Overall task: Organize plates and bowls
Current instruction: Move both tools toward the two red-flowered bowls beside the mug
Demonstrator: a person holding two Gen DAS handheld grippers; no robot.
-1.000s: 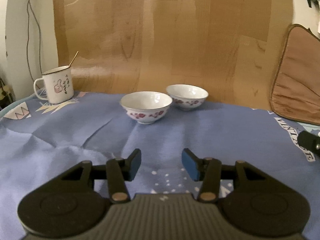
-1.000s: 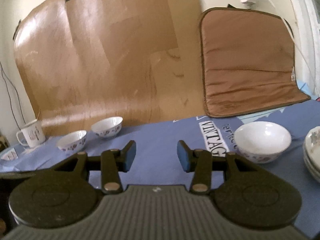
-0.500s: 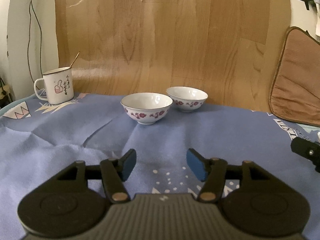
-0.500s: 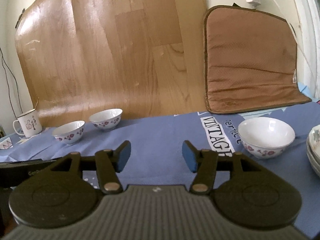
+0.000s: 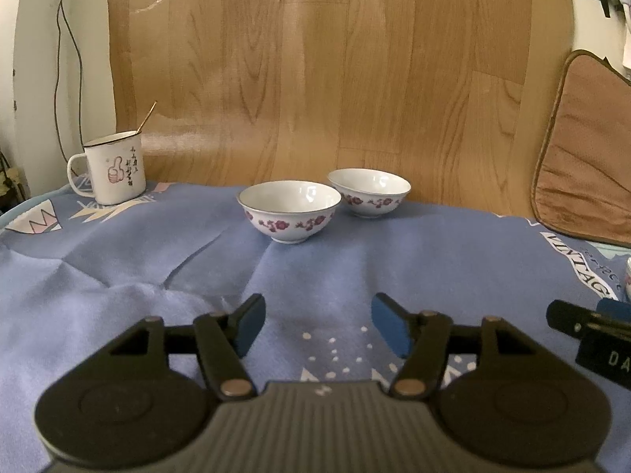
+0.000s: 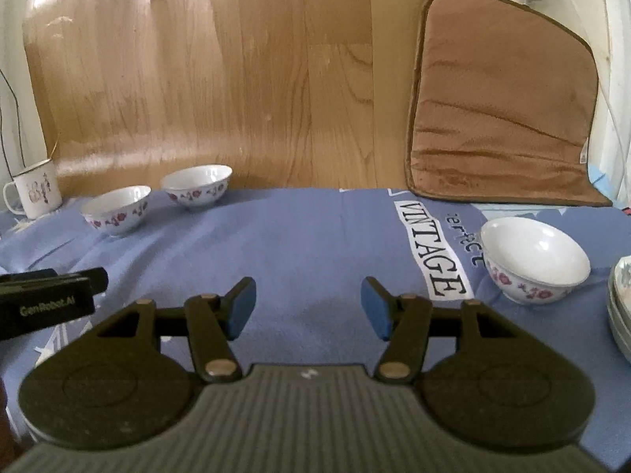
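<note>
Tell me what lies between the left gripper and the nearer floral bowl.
Only wrinkled blue cloth separates the left gripper from the nearer floral bowl, per the left wrist view.

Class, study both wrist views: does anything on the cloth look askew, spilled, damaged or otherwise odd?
Nothing looks spilled or broken. The one oddity: the bowl beside the VINTAGE lettering sits tilted, its rim not level, unlike the two upright bowls near the mug. The blue cloth is creased.
</note>
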